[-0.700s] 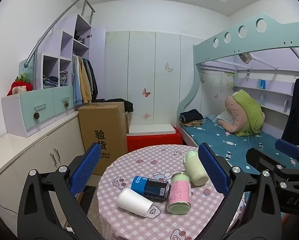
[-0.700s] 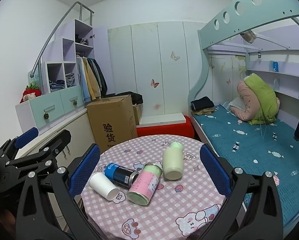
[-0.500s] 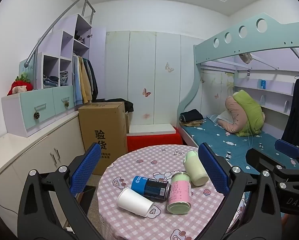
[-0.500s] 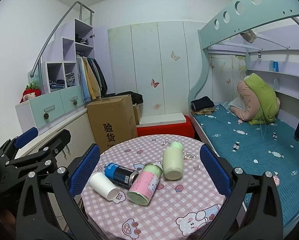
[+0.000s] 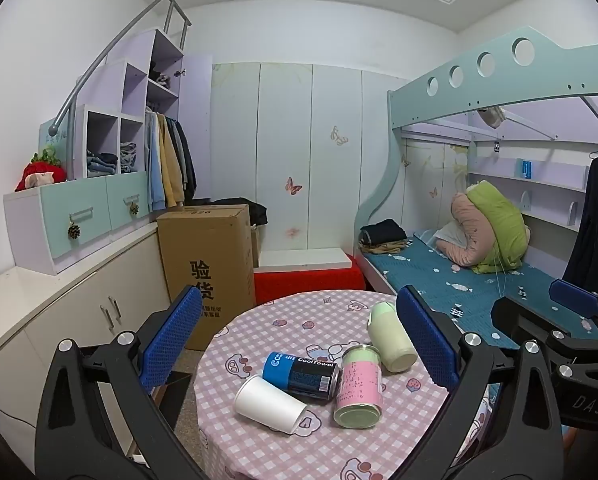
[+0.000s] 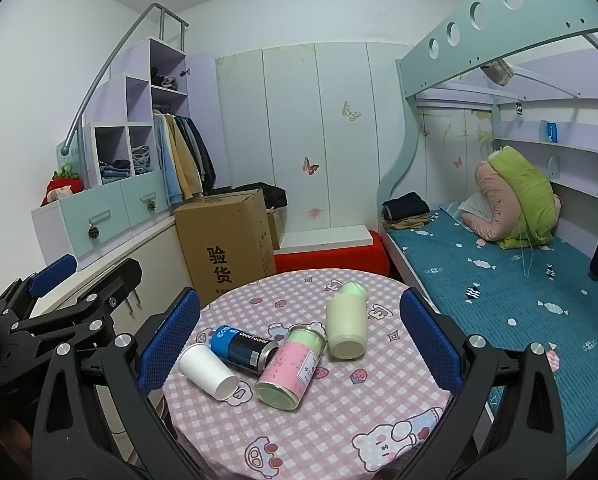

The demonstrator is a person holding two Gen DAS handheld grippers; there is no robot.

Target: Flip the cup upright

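A white paper cup point(image 5: 269, 404) point(image 6: 207, 370) lies on its side on the round table with the pink checked cloth point(image 5: 339, 452) point(image 6: 339, 432). Beside it lie a blue and black can point(image 5: 301, 370) point(image 6: 243, 346), a pink and green can point(image 5: 359, 386) point(image 6: 293, 364) and a pale green bottle point(image 5: 391, 336) point(image 6: 347, 328), all on their sides. My left gripper point(image 5: 299, 340) is open and empty, held above and short of the table. My right gripper point(image 6: 299, 338) is open and empty too. Each gripper shows at the edge of the other's view.
A brown cardboard box point(image 5: 211, 264) and a red low bench point(image 5: 307, 280) stand behind the table. White cabinets point(image 5: 59, 312) run along the left. A bunk bed with a blue mattress point(image 6: 519, 280) is on the right.
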